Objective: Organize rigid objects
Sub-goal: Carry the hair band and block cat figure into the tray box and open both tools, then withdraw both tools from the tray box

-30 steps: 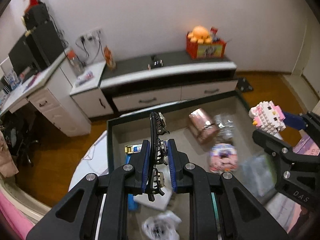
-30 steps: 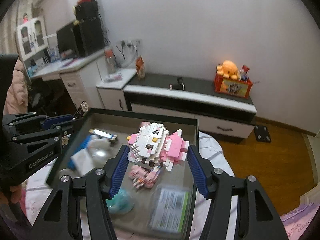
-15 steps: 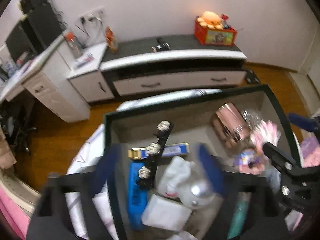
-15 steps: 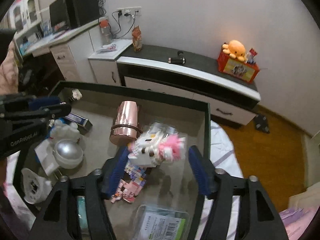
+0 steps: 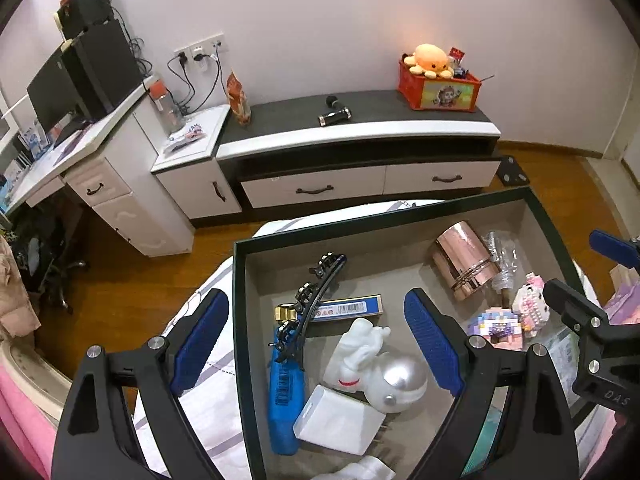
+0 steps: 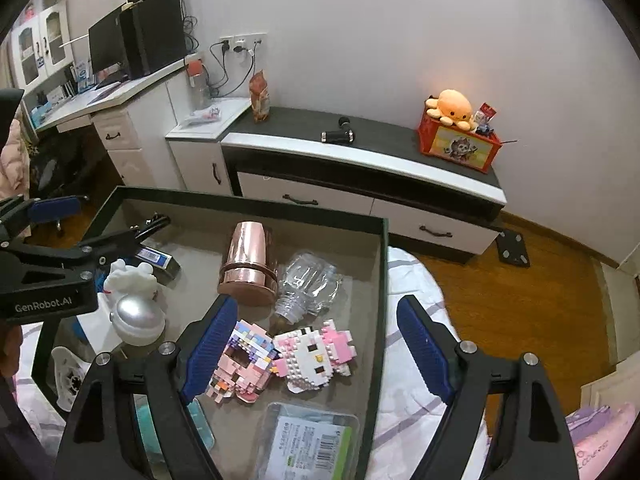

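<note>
My left gripper (image 5: 316, 344) hangs with jaws wide and empty above the black hair clip (image 5: 310, 308), which lies loose in the box (image 5: 240, 320) across a blue tube. My right gripper's (image 6: 316, 348) jaws are opening, nothing pressed between them; the pink brick cat (image 6: 316, 356) lies flat on the box floor below. I judge it light, stiff, but apt to shed bricks, so I'd pinch its broad flat sides. The box's near corner and the packet there are cut off by my grippers.
</note>
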The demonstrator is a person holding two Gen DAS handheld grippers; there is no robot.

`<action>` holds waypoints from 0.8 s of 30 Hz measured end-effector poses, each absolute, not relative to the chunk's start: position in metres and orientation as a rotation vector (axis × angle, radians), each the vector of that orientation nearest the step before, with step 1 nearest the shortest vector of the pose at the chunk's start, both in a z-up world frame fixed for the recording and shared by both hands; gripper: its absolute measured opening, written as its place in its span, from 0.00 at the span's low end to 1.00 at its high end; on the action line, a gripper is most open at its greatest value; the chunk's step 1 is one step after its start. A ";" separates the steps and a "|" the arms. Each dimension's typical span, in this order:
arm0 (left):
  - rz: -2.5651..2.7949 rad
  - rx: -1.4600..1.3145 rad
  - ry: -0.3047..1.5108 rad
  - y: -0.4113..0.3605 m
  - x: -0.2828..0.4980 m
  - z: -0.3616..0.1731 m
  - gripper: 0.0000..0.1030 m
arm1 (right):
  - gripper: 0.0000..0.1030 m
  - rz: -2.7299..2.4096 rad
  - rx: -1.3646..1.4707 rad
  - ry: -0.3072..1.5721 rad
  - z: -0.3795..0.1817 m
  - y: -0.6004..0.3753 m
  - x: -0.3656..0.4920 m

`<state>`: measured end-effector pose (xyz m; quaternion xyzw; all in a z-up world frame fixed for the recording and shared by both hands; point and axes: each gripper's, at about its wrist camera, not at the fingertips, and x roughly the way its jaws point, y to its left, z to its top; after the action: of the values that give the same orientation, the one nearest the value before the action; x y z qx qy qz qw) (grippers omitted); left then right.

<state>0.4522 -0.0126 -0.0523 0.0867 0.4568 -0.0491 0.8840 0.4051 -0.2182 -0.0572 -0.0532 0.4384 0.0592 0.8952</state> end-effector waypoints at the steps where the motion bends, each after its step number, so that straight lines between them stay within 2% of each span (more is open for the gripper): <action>1: -0.100 0.183 0.946 -0.013 0.450 -0.050 0.88 | 0.81 0.120 -0.112 0.906 -0.055 -0.218 0.404; 11: -0.103 0.187 0.883 -0.016 0.407 -0.019 0.88 | 0.81 0.179 -0.082 0.829 -0.021 -0.217 0.365; 24: -0.104 0.149 0.757 -0.009 0.274 0.018 0.88 | 0.81 0.162 -0.068 0.717 0.020 -0.216 0.250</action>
<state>0.2741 -0.0089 0.0180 0.0728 0.3691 -0.0508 0.9252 0.2503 -0.2159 0.0198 -0.0331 0.3502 0.0793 0.9327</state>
